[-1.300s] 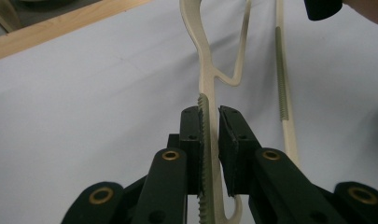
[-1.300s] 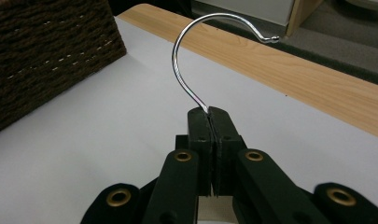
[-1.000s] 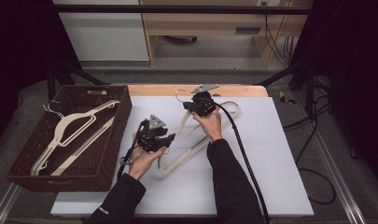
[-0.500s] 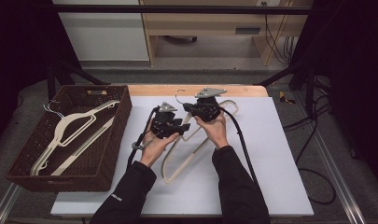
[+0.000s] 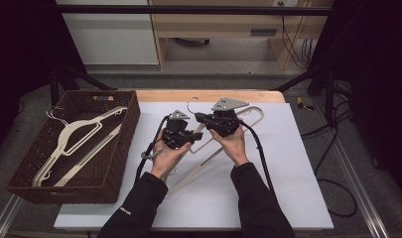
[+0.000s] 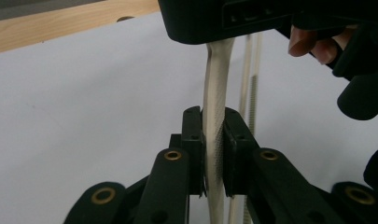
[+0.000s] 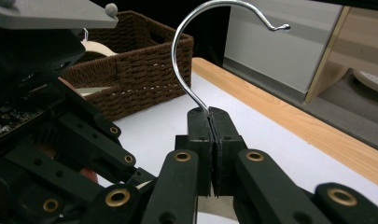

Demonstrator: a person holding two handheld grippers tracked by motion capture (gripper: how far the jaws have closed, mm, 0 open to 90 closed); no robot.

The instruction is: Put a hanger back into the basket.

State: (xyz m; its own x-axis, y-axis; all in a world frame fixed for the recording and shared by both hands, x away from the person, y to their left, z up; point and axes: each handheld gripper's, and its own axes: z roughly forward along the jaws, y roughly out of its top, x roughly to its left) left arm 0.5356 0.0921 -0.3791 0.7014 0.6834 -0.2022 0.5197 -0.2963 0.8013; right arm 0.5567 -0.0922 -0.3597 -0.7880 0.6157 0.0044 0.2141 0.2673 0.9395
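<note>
The white table is matte and flat with a pale wood edge at twelve o'clock. At nine o'clock on it sits your dark brown woven basket, rough and rectangular, already holding two cream hangers. By the look of it, you are collecting hangers into that basket, and one more is left to go.

That third cream hanger lies at the table's centre, slim, smooth plastic, partly lifted between your grippers and well apart from the basket. Your right gripper, at about one o'clock of centre, has its jaws together on the base of the thin, shiny metal hook, which curves up into a small ball tip. Your left gripper, just beside it at eleven o'clock, has just been closing and now clamps the flat cream arm of the hanger, whose ribbed, finely toothed edge shows between the pads.

What remains, I judge: carry it toward nine o'clock, lower it into the basket and let go.
</note>
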